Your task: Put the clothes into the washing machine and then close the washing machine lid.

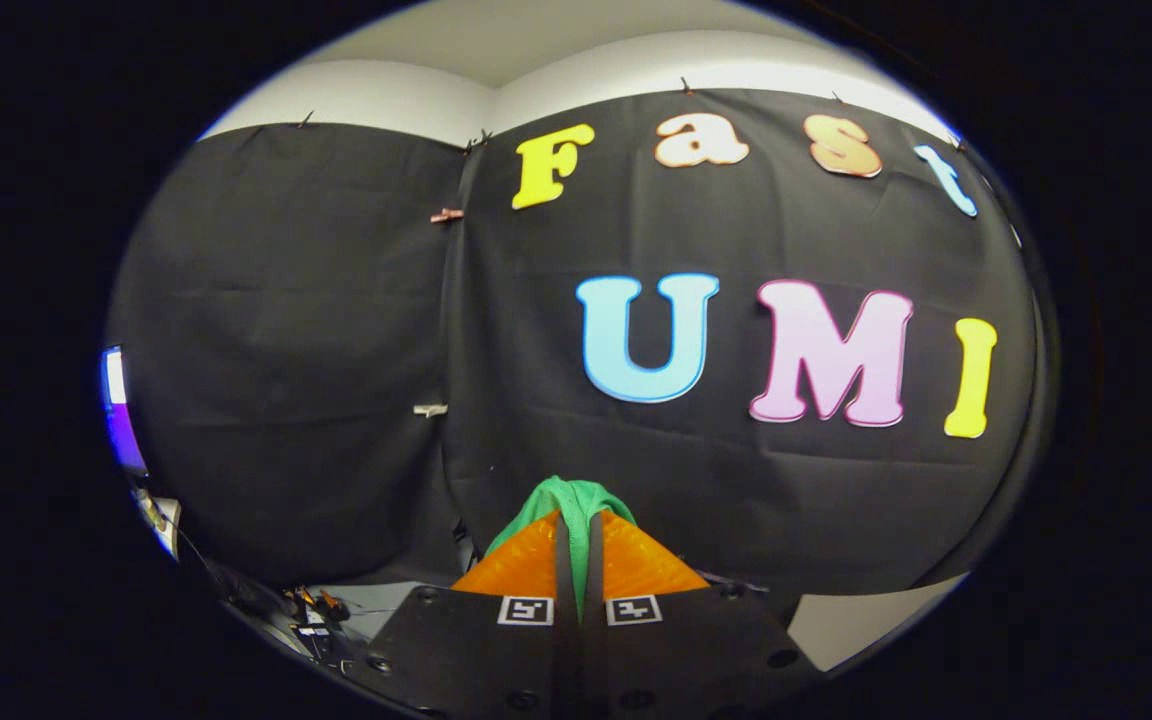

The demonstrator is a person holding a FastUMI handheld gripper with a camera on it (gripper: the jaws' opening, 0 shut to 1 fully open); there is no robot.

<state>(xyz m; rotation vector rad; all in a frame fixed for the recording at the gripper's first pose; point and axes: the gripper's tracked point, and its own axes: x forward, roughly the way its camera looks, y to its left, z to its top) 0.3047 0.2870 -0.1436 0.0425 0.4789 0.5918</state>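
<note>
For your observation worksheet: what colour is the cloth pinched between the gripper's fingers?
Green. The cloth shows best in the gripper view, clamped in the gripper.

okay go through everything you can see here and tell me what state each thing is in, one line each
gripper: shut on the green cloth, raised and facing the booth wall.
green cloth: pinched between both fingers, bunched up past the fingertips, lifted clear.
black cloth wall: hanging, pinned up with clips.
screen: lit, at the far side beside the wall.
</note>
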